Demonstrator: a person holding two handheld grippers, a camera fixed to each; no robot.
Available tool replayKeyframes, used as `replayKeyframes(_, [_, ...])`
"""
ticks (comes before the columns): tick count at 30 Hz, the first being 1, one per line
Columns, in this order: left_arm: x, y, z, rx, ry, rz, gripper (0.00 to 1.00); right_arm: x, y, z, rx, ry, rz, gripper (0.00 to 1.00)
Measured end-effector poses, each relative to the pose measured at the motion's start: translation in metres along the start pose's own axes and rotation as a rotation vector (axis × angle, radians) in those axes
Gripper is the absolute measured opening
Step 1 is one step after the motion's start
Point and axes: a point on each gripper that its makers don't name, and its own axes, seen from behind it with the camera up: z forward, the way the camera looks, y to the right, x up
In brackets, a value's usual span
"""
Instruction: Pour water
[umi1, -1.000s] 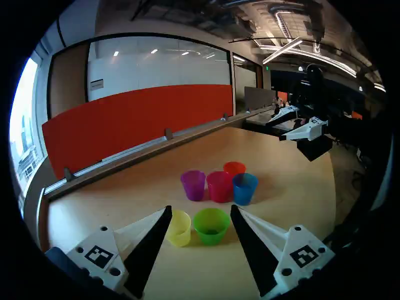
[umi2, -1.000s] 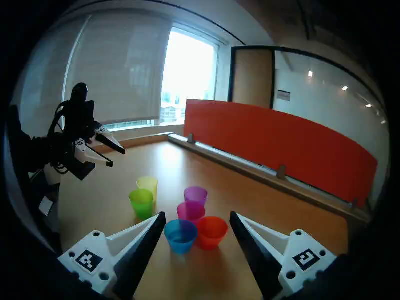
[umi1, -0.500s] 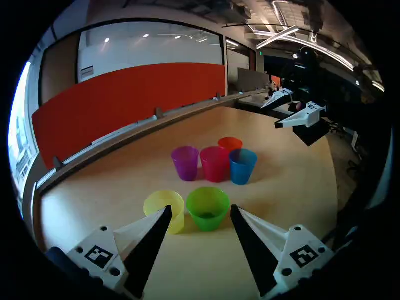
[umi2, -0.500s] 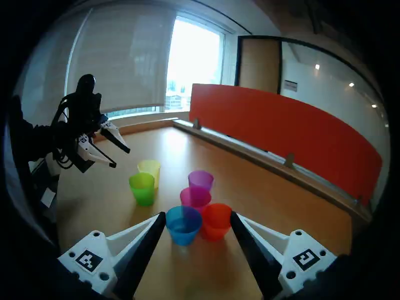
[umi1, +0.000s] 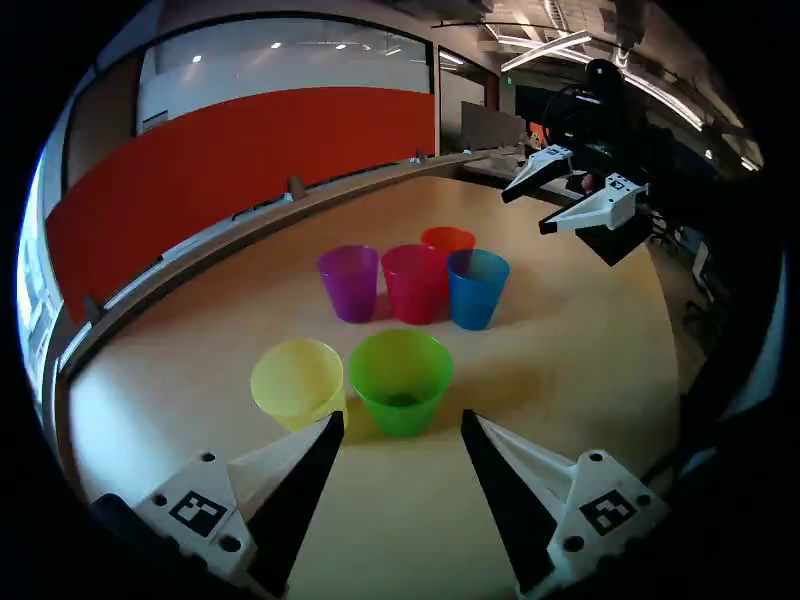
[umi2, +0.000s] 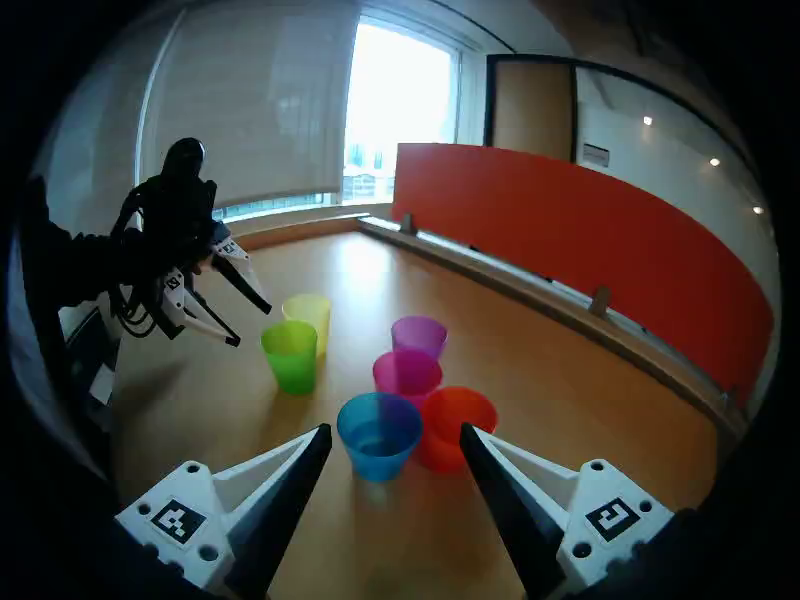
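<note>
Several plastic cups stand on a wooden table. In the left gripper view the green cup and yellow cup sit just ahead of my open left gripper; purple, pink, blue and orange cups stand farther off. In the right gripper view my open right gripper faces the blue cup, which holds water, with the orange cup beside it. Each gripper also appears in the other's view, the right gripper and the left gripper, both held above the table.
A long red partition with a low rail runs along the far table edge. A bright window with a blind lies beyond. A person's dark sleeve holds the left gripper. Bare tabletop lies to the right of the cups.
Both grippers have moved closer to the cups and tilted down. The green and yellow cups now loom larger before the left gripper, the blue cup before the right. No cup has moved.
</note>
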Motion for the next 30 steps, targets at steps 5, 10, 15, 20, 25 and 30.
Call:
replayKeyframes(5, [-0.006, 0.002, 0.007, -0.008, -0.018, 0.000, 0.86, -0.007, -0.002, 0.005, 0.010, -0.013, -0.001, 0.99])
replayKeyframes(10, [-0.008, 0.001, 0.014, -0.015, -0.024, -0.003, 0.87, -0.012, -0.005, 0.009, 0.019, -0.021, 0.000, 1.00])
replayKeyframes(15, [-0.008, 0.000, 0.019, -0.020, -0.027, -0.003, 0.87, -0.017, -0.006, 0.013, 0.025, -0.034, 0.000, 0.99])
replayKeyframes(20, [-0.007, -0.001, 0.022, -0.028, -0.029, -0.007, 0.86, -0.022, -0.007, 0.018, 0.033, -0.044, 0.008, 0.99])
replayKeyframes(25, [-0.006, -0.002, 0.026, -0.033, -0.032, -0.008, 0.87, -0.031, -0.008, 0.023, 0.043, -0.063, 0.018, 0.99])
replayKeyframes(30, [-0.007, -0.003, 0.033, -0.036, -0.040, -0.006, 0.87, -0.043, -0.007, 0.027, 0.043, -0.086, 0.021, 0.99])
